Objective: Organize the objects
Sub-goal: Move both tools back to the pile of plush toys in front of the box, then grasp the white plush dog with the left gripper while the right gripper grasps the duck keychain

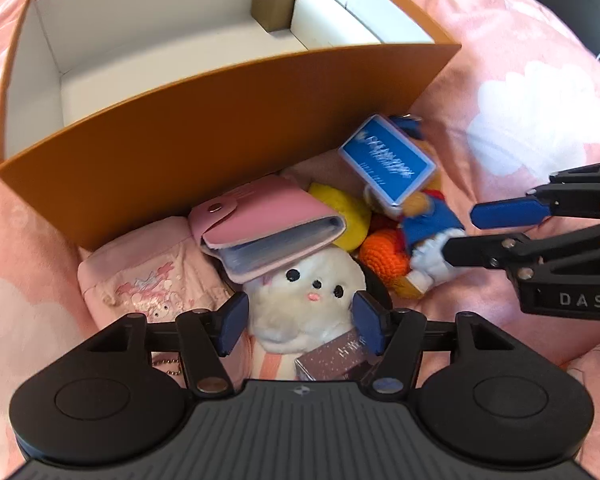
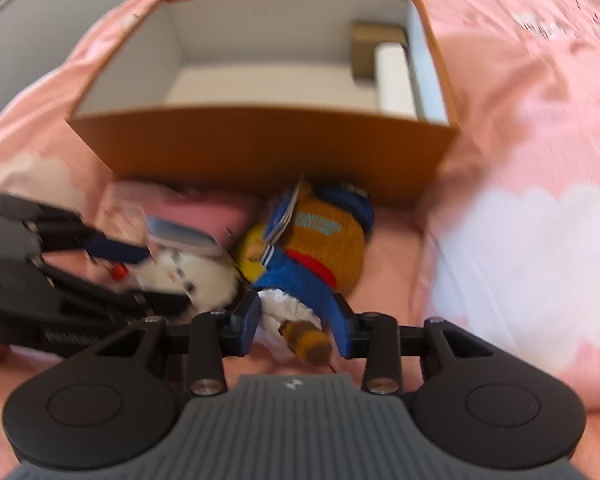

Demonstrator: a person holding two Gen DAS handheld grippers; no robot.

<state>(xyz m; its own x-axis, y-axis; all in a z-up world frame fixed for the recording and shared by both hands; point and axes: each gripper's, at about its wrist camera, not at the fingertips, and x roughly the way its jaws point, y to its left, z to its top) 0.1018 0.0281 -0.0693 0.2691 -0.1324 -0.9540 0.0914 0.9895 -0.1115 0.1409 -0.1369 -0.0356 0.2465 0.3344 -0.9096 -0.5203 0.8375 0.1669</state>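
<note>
An orange box (image 1: pixel 204 120) with a white inside stands on the pink bedspread; it also shows in the right wrist view (image 2: pixel 260 144). In front of it lies a pile: a pink card holder (image 1: pixel 276 224), a white plush (image 1: pixel 304 300), a blue card box (image 1: pixel 388 160), a brown-and-blue plush doll (image 2: pixel 320 248), an orange knitted toy (image 1: pixel 384 256) and a pink pouch (image 1: pixel 148 276). My left gripper (image 1: pixel 300 324) is open, its fingers either side of the white plush. My right gripper (image 2: pixel 296 324) is open around the doll's legs.
Inside the box, at its right end, lie a brown carton (image 1: pixel 276 0) and a white item (image 1: pixel 332 20). A small purple box (image 1: pixel 336 356) lies under the left gripper. The pink bedspread (image 1: pixel 520 112) with white clouds surrounds everything.
</note>
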